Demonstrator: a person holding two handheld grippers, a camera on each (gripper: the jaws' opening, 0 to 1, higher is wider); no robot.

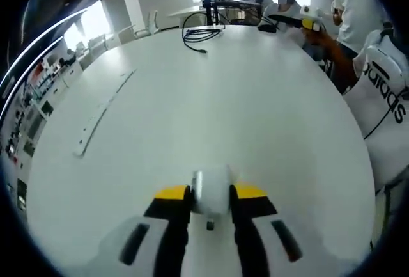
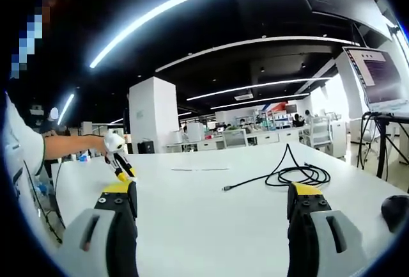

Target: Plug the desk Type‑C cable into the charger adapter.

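Observation:
A white charger adapter (image 1: 211, 190) sits between the yellow-tipped jaws of my left gripper (image 1: 211, 195), which is shut on it low over the white table (image 1: 211, 104). The black Type-C cable (image 1: 199, 34) lies coiled at the table's far side. In the right gripper view the same cable (image 2: 299, 175) lies ahead to the right, its plug end (image 2: 225, 189) pointing left. My right gripper (image 2: 211, 204) stands wide open with nothing between its fingers. The left gripper (image 2: 119, 162) shows at the left, held by a hand.
A thin white strip (image 1: 102, 114) lies on the table's left side. A monitor on a black stand (image 2: 378, 79) rises at the right, with a dark rounded object (image 2: 395, 210) beside it. People (image 1: 383, 85) stand along the table's right edge.

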